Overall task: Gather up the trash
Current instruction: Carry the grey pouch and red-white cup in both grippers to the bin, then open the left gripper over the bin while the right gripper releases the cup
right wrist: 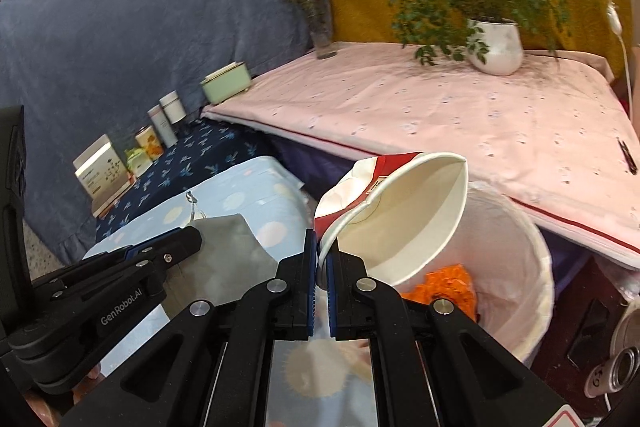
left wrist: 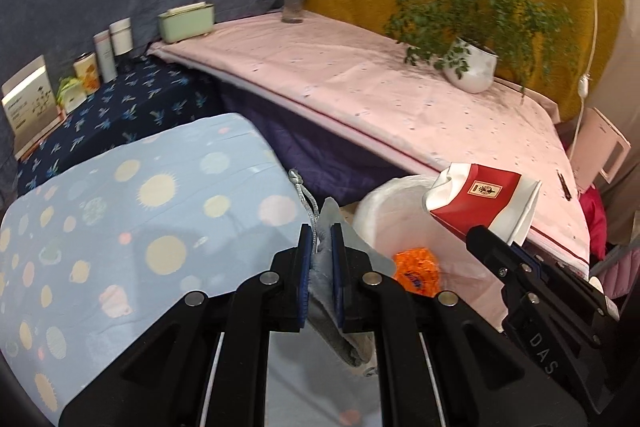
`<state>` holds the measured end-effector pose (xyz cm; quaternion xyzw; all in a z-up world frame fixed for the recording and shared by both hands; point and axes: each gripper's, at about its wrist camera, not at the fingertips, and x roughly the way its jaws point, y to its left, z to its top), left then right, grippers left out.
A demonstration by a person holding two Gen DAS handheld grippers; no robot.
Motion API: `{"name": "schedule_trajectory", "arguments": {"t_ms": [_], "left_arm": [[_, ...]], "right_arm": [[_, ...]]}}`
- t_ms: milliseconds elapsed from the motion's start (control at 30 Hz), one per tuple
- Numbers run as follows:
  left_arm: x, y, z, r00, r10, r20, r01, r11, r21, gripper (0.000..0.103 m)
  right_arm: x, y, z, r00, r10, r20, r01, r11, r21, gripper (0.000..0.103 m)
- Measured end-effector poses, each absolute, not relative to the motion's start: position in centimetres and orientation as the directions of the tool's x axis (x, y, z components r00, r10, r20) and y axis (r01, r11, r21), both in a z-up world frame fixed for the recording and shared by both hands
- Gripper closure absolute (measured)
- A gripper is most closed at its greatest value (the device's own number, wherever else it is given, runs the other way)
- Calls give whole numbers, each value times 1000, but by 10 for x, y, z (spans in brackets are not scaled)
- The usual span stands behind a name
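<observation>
Right wrist view: right gripper (right wrist: 323, 255) has its jaws clamped on the rim of a crushed paper cup (right wrist: 400, 211), tipped over the white trash bin (right wrist: 536, 275). Light, thin-walled and easily squashed, I'd say, so the rim is the place. Left wrist view alone shows the left gripper (left wrist: 322, 247) pinching a grey pouch (left wrist: 340, 291) (soft, floppy) beside the bin, orange wrapper (left wrist: 416, 269) inside.
</observation>
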<state>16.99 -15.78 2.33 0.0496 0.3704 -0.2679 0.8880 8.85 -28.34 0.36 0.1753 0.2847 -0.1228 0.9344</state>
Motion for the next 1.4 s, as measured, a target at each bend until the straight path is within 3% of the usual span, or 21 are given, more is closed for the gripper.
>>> {"name": "schedule_trajectory", "arguments": {"t_ms": [533, 700, 833, 1033, 1400], "left_arm": [[152, -234, 19, 521, -494, -695, 614, 784, -97, 94], [157, -240, 16, 512, -496, -702, 606, 788, -115, 87], [161, -237, 15, 527, -482, -700, 587, 802, -110, 68], [166, -230, 12, 533, -468, -705, 566, 816, -114, 67], [171, -212, 11, 541, -458, -706, 538, 833, -129, 67]], "right_arm": [[51, -346, -6, 789, -205, -580, 432, 856, 285, 98], [52, -350, -10, 783, -212, -585, 441, 853, 280, 90], [54, -353, -14, 778, -208, -593, 446, 848, 287, 89], [57, -349, -15, 777, -210, -594, 444, 851, 281, 78], [60, -339, -13, 777, -203, -596, 431, 862, 267, 78]]}}
